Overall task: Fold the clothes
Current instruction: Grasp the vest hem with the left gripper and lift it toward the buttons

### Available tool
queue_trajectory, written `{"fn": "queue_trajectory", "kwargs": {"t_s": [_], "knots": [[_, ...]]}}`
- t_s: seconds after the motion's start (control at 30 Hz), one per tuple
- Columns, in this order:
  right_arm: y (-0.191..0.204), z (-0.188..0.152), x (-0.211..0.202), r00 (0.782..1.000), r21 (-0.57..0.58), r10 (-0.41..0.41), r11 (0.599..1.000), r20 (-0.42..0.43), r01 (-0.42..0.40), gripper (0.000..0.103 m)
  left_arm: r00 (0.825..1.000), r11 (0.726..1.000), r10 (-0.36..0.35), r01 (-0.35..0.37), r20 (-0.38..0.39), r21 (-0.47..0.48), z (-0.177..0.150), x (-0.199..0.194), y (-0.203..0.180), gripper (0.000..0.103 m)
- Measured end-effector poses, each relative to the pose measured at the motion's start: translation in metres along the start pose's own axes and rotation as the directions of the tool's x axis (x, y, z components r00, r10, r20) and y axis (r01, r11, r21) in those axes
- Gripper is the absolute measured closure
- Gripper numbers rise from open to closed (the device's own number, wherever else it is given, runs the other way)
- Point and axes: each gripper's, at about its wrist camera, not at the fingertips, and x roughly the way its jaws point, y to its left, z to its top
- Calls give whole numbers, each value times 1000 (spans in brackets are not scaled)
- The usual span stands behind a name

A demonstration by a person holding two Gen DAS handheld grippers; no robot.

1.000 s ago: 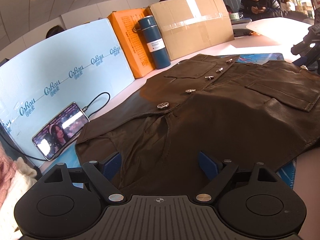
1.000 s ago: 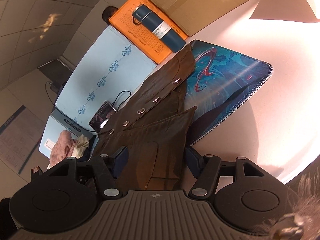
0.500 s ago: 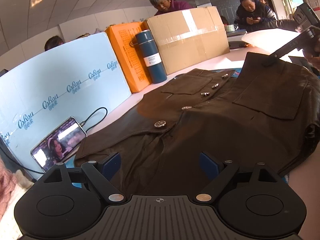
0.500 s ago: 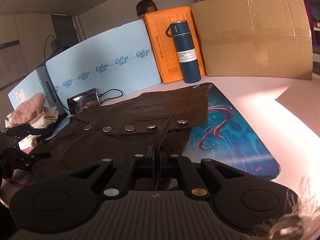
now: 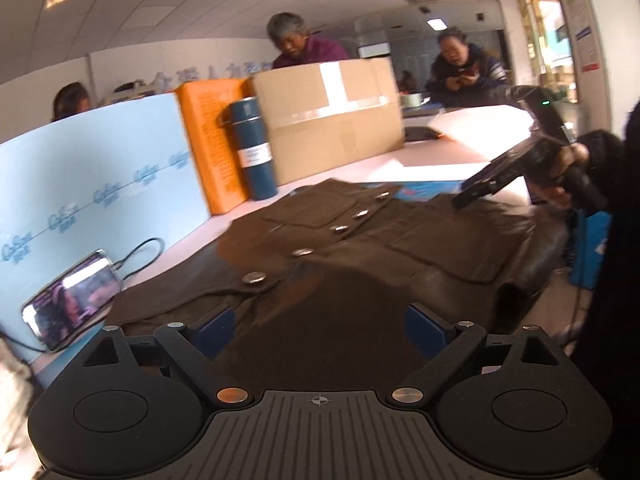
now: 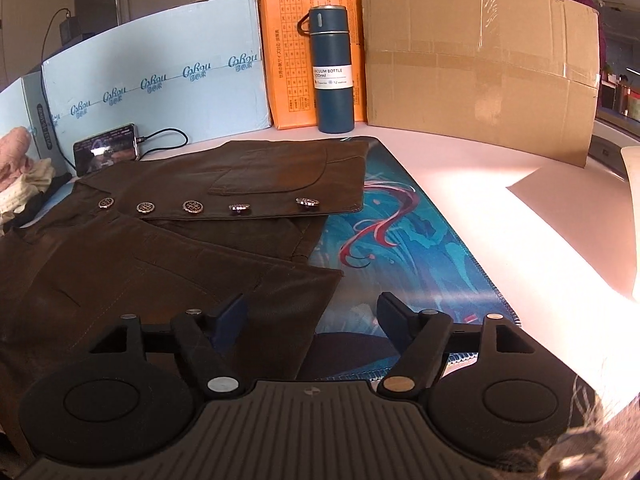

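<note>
A dark brown leather vest [image 5: 400, 248] with a row of metal buttons [image 6: 192, 206] lies spread on the table, its two front panels overlapping. My left gripper [image 5: 320, 330] is open low over the vest's near end, with leather under and between its blue pads. My right gripper [image 6: 312, 318] is open too; the corner of the near front panel [image 6: 280, 292] lies flat between its fingers, held by neither. In the left wrist view a person's hand [image 5: 568, 176] holds that right gripper at the vest's far right edge.
A blue patterned mat [image 6: 400, 248] lies under the vest. Along the back stand a blue foam board [image 6: 160, 80], an orange box [image 6: 288, 60], a blue vacuum bottle [image 6: 332, 68] and a cardboard box [image 6: 480, 60]. A phone [image 6: 106, 152] on a cable leans at left, near pink cloth [image 6: 16, 148]. People sit behind.
The right gripper was shut on the vest's front edge half a second ago; it has opened and the panel lies flat. The left gripper stayed open and came lower over the vest.
</note>
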Motion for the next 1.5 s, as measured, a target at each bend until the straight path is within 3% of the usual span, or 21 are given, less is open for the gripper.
{"fn": "queue_trajectory", "kwargs": {"t_s": [0.17,0.27,0.37,0.6,0.67,0.73,0.87,1.1,1.17,1.3,1.4,1.5], "knots": [[7,-3,-16,998,25,13,1000,66,-14,16,990,984,-142,143,-10,109,5,10,-34,5],[12,-8,-30,991,47,30,998,130,-36,7,988,977,-123,136,-90,163,1,23,-46,4],[16,-16,-42,982,55,49,997,183,-60,4,985,972,-84,114,-148,207,-4,33,-53,4],[19,-33,-66,941,85,101,987,322,-135,0,993,959,-72,95,-97,268,4,50,-71,3],[26,-34,-70,934,38,183,978,306,-204,0,994,958,-89,104,-69,266,7,55,-75,3],[35,-33,-71,927,-13,290,955,237,-295,0,993,959,-106,116,-56,257,10,60,-78,3],[53,-35,-76,908,-98,396,917,135,-386,0,994,969,-98,106,-46,224,12,67,-79,3],[85,-53,-78,921,-305,389,875,-17,-376,0,998,998,-56,56,2,18,23,71,-55,3],[90,-59,-74,949,-359,313,882,-37,-305,0,999,998,-45,45,12,-38,26,72,-49,3],[80,-68,-64,988,-353,155,924,-5,-146,0,999,996,-34,36,21,-83,27,73,-42,3],[65,-69,-59,991,-270,103,960,87,-76,0,999,995,-34,36,24,-90,26,72,-40,3],[58,-68,-53,982,-248,121,965,145,-83,0,999,996,-41,42,23,-75,25,70,-41,3]]}}
